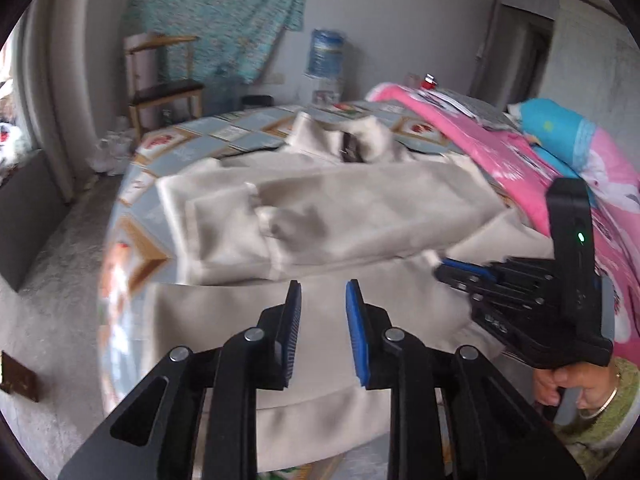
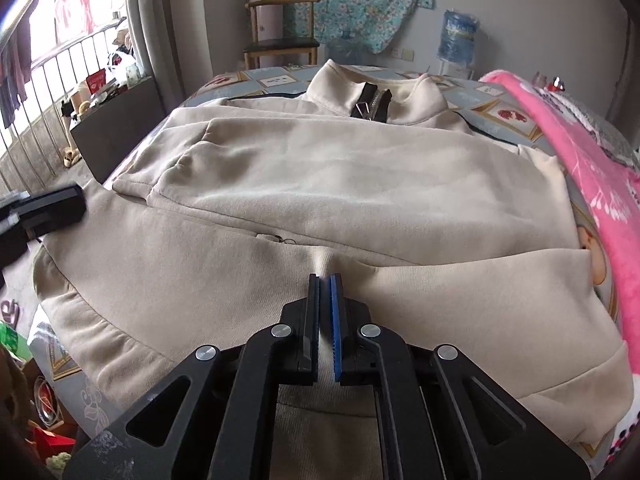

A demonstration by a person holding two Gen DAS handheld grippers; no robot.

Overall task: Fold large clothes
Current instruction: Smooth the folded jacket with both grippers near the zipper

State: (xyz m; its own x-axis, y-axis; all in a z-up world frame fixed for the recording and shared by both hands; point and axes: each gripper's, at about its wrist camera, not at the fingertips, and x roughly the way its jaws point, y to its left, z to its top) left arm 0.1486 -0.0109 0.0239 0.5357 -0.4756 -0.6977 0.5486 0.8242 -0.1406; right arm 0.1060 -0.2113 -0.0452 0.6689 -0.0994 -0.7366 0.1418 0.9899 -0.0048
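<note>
A beige zip-collar sweatshirt (image 2: 340,168) lies face up on the bed, with its sleeves folded across the chest and the collar (image 2: 372,106) at the far end. My right gripper (image 2: 325,277) is shut on a pinched ridge of the cloth below the folded sleeves, and the fabric puckers at its tips. In the left wrist view the sweatshirt (image 1: 340,208) is blurred, and the right gripper (image 1: 440,268) comes in from the right with cloth at its tips. My left gripper (image 1: 323,282) hovers over the lower body of the sweatshirt, open, with nothing between its blue pads.
A pink blanket (image 2: 580,152) is heaped along the bed's right side. The patterned sheet (image 1: 224,132) shows around the garment. A wooden chair (image 2: 280,40) and a water bottle (image 2: 458,36) stand by the far wall. A person's hand (image 1: 576,384) holds the right gripper's handle.
</note>
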